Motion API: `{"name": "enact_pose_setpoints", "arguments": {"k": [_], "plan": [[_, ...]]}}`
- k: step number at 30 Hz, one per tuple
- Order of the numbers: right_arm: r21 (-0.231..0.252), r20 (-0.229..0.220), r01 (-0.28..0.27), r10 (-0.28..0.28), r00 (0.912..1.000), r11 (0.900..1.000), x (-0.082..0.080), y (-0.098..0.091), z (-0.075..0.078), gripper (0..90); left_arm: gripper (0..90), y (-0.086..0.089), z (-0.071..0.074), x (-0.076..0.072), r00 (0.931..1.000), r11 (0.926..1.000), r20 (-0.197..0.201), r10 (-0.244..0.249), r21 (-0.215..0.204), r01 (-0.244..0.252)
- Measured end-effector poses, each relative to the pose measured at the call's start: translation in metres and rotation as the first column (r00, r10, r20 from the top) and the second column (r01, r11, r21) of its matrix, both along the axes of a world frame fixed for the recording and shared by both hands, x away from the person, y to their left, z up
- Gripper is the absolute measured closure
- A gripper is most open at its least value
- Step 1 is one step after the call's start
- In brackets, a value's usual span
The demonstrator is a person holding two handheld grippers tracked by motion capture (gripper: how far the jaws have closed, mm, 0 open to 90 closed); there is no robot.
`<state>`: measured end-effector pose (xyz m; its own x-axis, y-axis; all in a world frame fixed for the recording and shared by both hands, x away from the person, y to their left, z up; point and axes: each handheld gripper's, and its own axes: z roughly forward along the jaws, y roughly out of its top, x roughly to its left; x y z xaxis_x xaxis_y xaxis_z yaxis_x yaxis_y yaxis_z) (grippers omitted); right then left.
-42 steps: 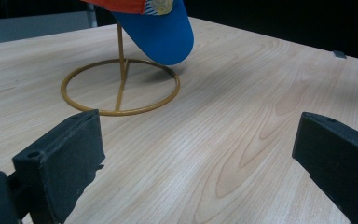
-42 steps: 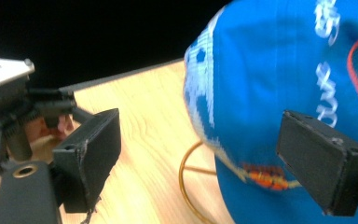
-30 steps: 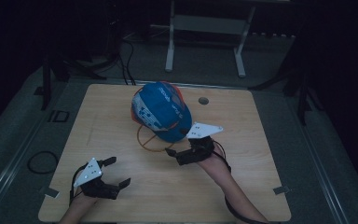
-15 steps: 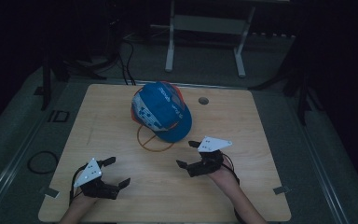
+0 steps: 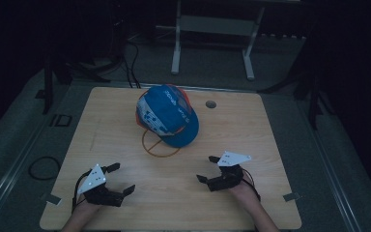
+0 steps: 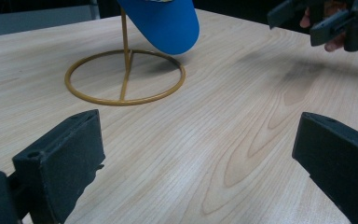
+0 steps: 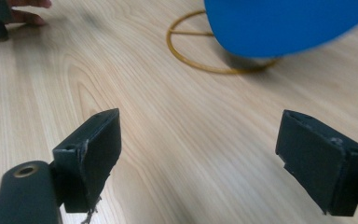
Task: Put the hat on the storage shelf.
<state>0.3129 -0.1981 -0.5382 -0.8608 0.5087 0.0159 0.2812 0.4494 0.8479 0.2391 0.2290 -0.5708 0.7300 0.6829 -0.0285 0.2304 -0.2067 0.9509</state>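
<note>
A blue cap [image 5: 168,116] with white print and an orange edge hangs on a thin gold wire stand [image 5: 159,145] whose ring base lies on the wooden table [image 5: 251,125]. Its brim [image 6: 165,23] points toward the near side. My left gripper [image 5: 118,180] rests open near the front left edge, nothing between its jaws. To the right of the stand, my right gripper [image 5: 207,169] is open and empty, a short way from the cap. In the left gripper view the ring base [image 6: 125,77] lies ahead, and the right gripper [image 6: 317,21] is at top right.
A round cable hole [image 5: 211,104] sits in the tabletop behind the cap. Beyond the table stands a white metal frame [image 5: 212,29] on a dark floor, with cables [image 5: 130,53] at the left. Bare wood lies between the two grippers.
My right gripper has pulled back from beside the cap's brim toward the front right of the table, jaws open. The cap stays on its stand. The left gripper has not moved.
</note>
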Motion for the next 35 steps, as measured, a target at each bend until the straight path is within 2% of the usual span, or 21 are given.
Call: {"name": "enact_pose_setpoints", "arguments": {"k": [4,7,15,19,21,24,27,35], "plan": [[-0.010,-0.020,0.015,-0.015,0.9997,0.9998,-0.004,-0.012,-0.007,14.2,2.4,0.000,0.000,0.000,1.0000,1.0000,0.000,-0.002,0.002,0.002],[0.016,-0.033,0.027,-0.027,0.9991,0.9995,-0.005,-0.020,-0.012,14.2,2.4,0.000,-0.001,0.000,1.0000,1.0000,-0.002,-0.001,0.002,0.001],[0.066,-0.003,0.058,-0.058,0.9983,0.9961,-0.006,-0.039,-0.020,14.3,2.4,-0.001,-0.002,-0.002,0.9999,0.9999,-0.003,0.013,0.002,-0.013],[0.066,0.021,0.082,-0.084,0.9963,0.9944,-0.004,-0.049,-0.023,14.3,2.4,-0.001,-0.002,-0.004,0.9999,0.9999,0.000,0.015,0.002,-0.015],[0.054,0.016,0.110,-0.111,0.9936,0.9924,0.000,-0.055,-0.026,14.3,2.4,-0.001,-0.002,-0.005,0.9998,0.9998,0.005,0.020,0.005,-0.020],[0.043,0.008,0.122,-0.123,0.9924,0.9915,0.002,-0.057,-0.027,14.3,2.4,0.000,-0.002,-0.006,0.9994,0.9994,0.004,0.034,0.001,-0.034],[0.054,0.007,0.128,-0.129,0.9916,0.9903,0.003,-0.061,-0.028,14.3,2.4,0.001,-0.003,-0.005,0.9990,0.9990,0.003,0.045,-0.002,-0.045],[0.067,0.007,0.129,-0.130,0.9915,0.9893,0.004,-0.062,-0.028,14.3,2.4,0.001,-0.003,-0.005,0.9990,0.9990,0.005,0.045,-0.002,-0.045]]}}
